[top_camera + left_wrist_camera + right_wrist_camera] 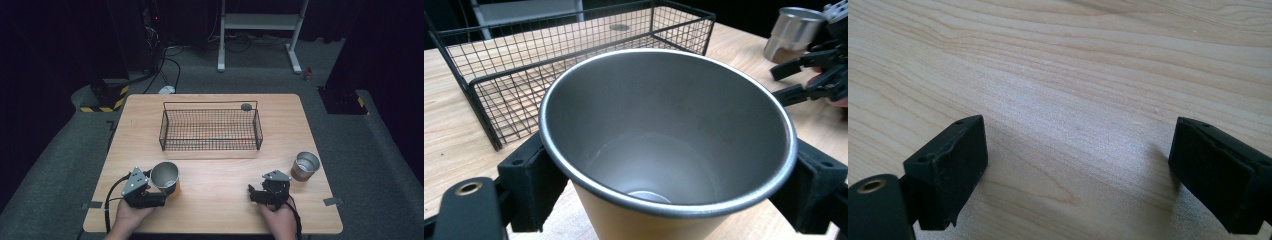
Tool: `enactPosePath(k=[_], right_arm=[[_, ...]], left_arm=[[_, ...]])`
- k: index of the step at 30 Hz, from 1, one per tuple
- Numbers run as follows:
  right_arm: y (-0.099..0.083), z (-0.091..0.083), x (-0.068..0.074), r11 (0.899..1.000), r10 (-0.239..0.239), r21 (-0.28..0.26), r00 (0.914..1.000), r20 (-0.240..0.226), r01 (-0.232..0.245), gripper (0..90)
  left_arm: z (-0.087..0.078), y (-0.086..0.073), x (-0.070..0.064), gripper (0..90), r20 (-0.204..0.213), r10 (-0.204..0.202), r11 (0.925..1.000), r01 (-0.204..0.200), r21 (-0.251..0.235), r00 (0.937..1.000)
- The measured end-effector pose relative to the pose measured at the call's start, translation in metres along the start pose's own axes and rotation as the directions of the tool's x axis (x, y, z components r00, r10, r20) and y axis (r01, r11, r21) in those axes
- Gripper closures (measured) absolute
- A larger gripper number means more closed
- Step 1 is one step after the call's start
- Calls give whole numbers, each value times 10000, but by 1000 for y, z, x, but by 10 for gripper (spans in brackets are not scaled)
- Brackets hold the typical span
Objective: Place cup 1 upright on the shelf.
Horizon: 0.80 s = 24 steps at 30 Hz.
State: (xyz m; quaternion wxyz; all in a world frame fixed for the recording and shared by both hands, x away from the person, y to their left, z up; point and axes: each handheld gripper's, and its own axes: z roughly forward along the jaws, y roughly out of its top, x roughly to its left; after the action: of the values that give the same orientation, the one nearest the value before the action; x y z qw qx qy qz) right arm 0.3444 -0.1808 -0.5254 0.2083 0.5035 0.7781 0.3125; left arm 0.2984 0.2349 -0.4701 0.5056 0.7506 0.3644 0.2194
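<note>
L gripper [161,196] fingers squeeze the cup [165,177] near counter [215,200] front-left, prob. to lift it into the basket [210,129]. R gripper [252,194] fingers spread wide, w/ nothing inside.

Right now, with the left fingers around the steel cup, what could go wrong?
1. The left gripper holds the steel cup just below its rim; the tapered wall might let it slip or tilt.
2. The wire basket stands directly ahead; a low carry could strike its front rim.
3. The open right gripper sits near the second cup and might knock it.
</note>
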Motion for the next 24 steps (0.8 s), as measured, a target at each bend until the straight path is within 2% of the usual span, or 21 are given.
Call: enactPosePath(k=[2,6,15,17,24], right_arm=[[0,0,0,10000,-1,2,10000,-1,1,86],[0,0,0,10000,-35,6,10000,-39,35,86],[0,0,0,10000,-41,9,10000,-55,42,86],[0,0,0,10000,-42,9,10000,-54,42,86],[0,0,0,10000,-82,-14,10000,-56,81,86]], left_arm=[[1,1,0,142,-47,3,10000,-3,32,10000],[3,5,2,142,-307,-188,9996,182,-196,9994],[2,20,12,142,-663,-210,9989,182,-425,9976],[2,23,13,142,-734,-249,9979,204,-612,9970],[5,32,15,142,-706,-382,9961,324,-817,9968]])
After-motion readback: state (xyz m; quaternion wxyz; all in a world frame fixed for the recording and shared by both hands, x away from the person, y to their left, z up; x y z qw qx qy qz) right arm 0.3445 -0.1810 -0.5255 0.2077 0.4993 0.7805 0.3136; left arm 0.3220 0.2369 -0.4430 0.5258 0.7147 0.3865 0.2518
